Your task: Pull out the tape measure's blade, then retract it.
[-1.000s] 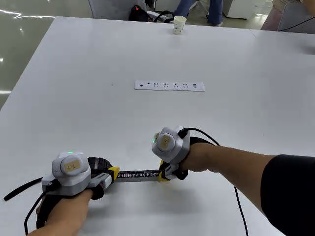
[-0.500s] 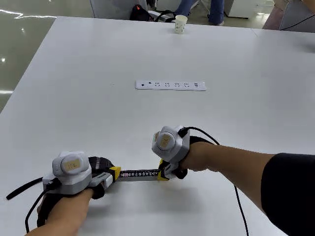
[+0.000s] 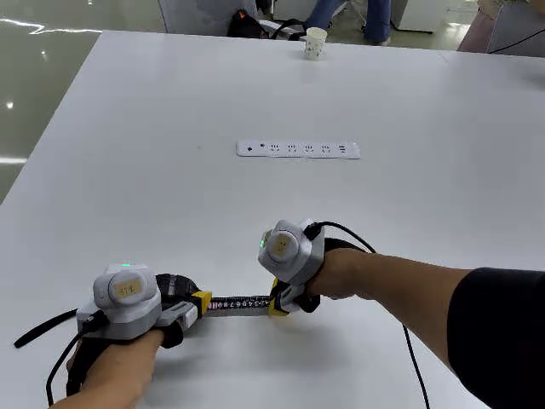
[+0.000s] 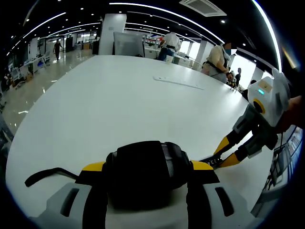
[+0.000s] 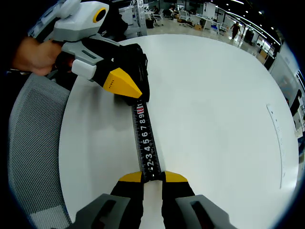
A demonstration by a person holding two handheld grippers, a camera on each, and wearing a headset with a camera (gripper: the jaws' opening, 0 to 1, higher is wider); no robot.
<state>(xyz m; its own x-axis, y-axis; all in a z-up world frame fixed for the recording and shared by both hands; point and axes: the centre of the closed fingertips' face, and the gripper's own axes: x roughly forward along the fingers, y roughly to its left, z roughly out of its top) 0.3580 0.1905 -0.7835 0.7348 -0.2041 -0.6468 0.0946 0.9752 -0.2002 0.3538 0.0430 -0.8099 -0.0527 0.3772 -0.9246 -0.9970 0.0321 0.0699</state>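
Black round tape measure case (image 3: 173, 285) sits clamped in your left gripper (image 4: 147, 168); your right gripper (image 5: 152, 177) pinches the end of its dark numbered blade (image 5: 144, 138).

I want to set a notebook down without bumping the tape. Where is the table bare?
Bare table lies between the power strip and the blade, right of the strip, and between it and the paper cup. Crowded: the near edge, where the left gripper clamps the tape measure and the right gripper pinches the blade's end.
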